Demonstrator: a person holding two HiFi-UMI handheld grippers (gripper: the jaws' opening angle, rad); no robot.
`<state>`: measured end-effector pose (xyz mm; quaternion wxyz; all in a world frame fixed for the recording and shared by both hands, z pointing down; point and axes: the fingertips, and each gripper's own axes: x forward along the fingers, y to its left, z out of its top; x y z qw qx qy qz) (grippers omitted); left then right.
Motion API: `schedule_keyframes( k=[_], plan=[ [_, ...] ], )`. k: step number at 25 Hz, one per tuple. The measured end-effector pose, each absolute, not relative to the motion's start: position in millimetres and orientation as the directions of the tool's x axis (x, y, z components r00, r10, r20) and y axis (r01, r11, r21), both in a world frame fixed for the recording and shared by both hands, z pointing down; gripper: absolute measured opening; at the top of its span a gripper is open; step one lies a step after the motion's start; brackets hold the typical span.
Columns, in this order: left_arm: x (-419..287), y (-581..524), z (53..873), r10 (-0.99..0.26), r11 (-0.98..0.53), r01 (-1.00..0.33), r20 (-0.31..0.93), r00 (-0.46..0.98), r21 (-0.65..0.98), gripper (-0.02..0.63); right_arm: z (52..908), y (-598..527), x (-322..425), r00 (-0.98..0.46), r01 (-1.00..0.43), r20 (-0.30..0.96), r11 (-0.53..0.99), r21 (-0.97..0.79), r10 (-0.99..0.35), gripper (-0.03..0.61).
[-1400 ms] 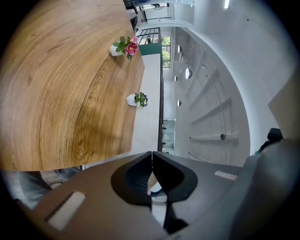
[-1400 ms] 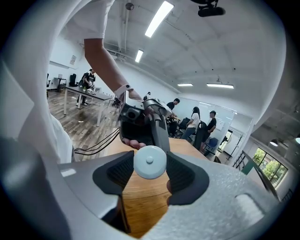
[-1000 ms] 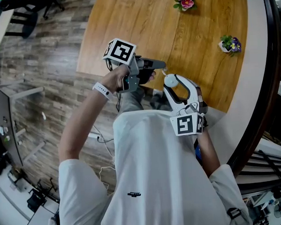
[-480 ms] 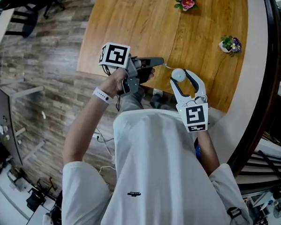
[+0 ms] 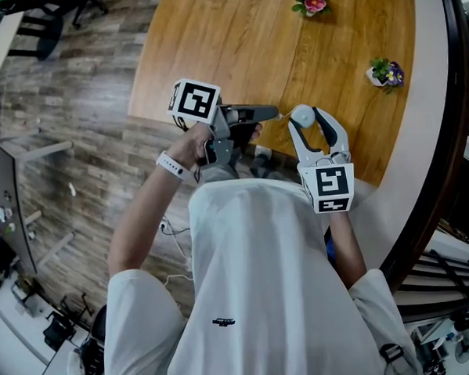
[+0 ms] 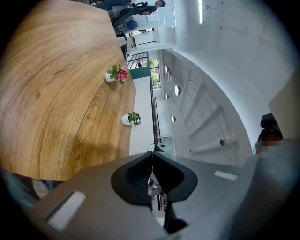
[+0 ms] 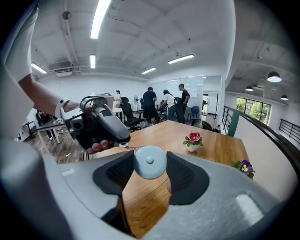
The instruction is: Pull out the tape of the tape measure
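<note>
Movement on the right: the right gripper has swung up and away from the body over the last second, carrying the round pale-blue tape measure with it, and its marker cube now faces the head camera. Its jaws stand wide but clamped on either side of the tape measure, held in the air above the near edge of the table. Just to the left of the tape measure sits the left gripper, jaws pressed together, and it looks to be pinching the end tab. Only a short run of tape bridges the gap between them, so by my read the pull has barely started and the two need to part much further. Beyond the tape measure a pink flower pot stands at the far edge, with a purple flower pot off to its right. Both are well apart from it, and nothing blocks a sideways pull
</note>
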<state>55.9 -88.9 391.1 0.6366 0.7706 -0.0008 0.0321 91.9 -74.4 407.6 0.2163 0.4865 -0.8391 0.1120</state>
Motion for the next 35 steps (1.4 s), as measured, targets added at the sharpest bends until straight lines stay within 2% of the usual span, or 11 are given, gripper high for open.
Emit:
schedule_keyframes(
  k=[4, 9, 15, 20, 23, 25, 28, 31, 35],
  plan=[
    [56, -88, 392, 0.019, -0.153, -0.007, 0.01, 1.0, 0.988, 0.026, 403, -75, 90, -0.442, -0.86, 0.456, 0.51, 0.03, -0.773, 0.218],
    [51, -92, 393, -0.018, -0.114, 0.038, -0.041, 0.999, 0.993, 0.117, 390, -77, 87, -0.463, -0.845, 0.415, 0.531, 0.059, -0.783, 0.218],
    [54, -90, 391, -0.017, -0.093, 0.1, -0.102, 0.995, 0.991, 0.17, 380, -76, 84, -0.487, -0.831, 0.388, 0.552, 0.07, -0.783, 0.218],
    [60, -86, 382, -0.002, -0.187, 0.108, -0.111, 0.994, 0.976, 0.198, 377, -76, 85, -0.501, -0.832, 0.377, 0.553, 0.038, -0.779, 0.218],
    [60, -80, 393, 0.009, -0.269, -0.003, 0.005, 1.0, 0.963, 0.199, 373, -75, 87, -0.512, -0.832, 0.364, 0.555, 0.016, -0.778, 0.218],
    [56, -84, 403, -0.008, -0.417, -0.127, 0.137, 0.991, 0.9, 0.199, 371, -74, 87, -0.52, -0.831, 0.357, 0.556, -0.002, -0.776, 0.218],
    [55, -87, 409, -0.051, -0.638, -0.233, 0.262, 0.964, 0.734, 0.199, 369, -73, 86, -0.533, -0.828, 0.352, 0.56, -0.03, -0.769, 0.218],
    [55, -84, 414, -0.109, -0.795, -0.315, 0.388, 0.915, 0.518, 0.204, 368, -73, 87, -0.548, -0.824, 0.348, 0.564, -0.065, -0.761, 0.218],
    [56, -82, 411, -0.181, -0.878, -0.338, 0.419, 0.89, 0.338, 0.184, 369, -71, 85, -0.558, -0.817, 0.356, 0.571, -0.08, -0.749, 0.218]
  ],
)
